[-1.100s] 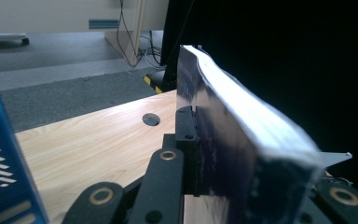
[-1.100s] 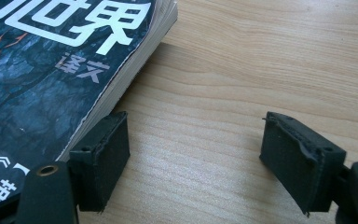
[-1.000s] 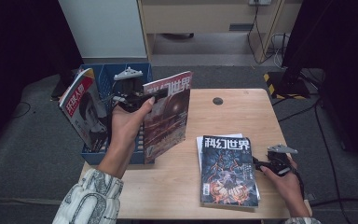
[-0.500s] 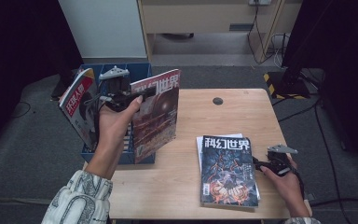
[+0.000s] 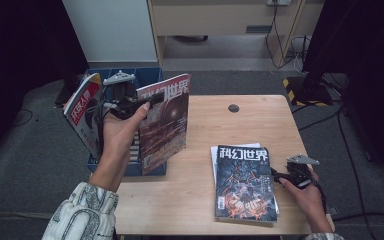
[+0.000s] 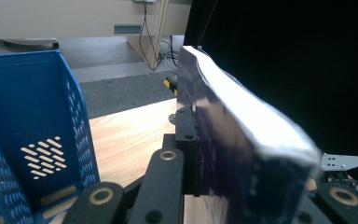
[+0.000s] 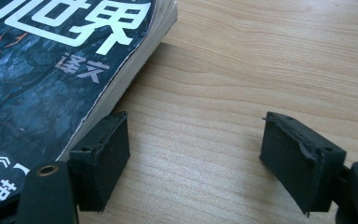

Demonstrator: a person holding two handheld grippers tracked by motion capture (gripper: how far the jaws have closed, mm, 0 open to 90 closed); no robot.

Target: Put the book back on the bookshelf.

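My left gripper [image 5: 147, 102] is shut on the top edge of a red-brown magazine [image 5: 165, 125], which I hold upright at the table's left edge beside a blue file rack [image 5: 92, 165]. In the left gripper view the magazine [image 6: 242, 154] sits between the jaws of the left gripper [image 6: 205, 140], with the rack wall [image 6: 32, 130] to its left. A red-and-white magazine [image 5: 82, 107] stands in the rack. My right gripper [image 5: 276, 175] rests open on the wood beside a stack of dark magazines [image 5: 242, 182]. Bare table lies between the jaws of the right gripper [image 7: 200, 156], just right of the stack [image 7: 51, 70].
The wooden table [image 5: 205, 200] has a small black round cap [image 5: 233, 108] near its far edge. Beyond it are a cabinet, cables on the floor and a black-and-yellow striped foot [image 5: 292, 87]. Dark curtains hang at both sides.
My left hand has carried the upright magazine a little to the left, closer to the blue rack. The right hand and the stack have not moved.
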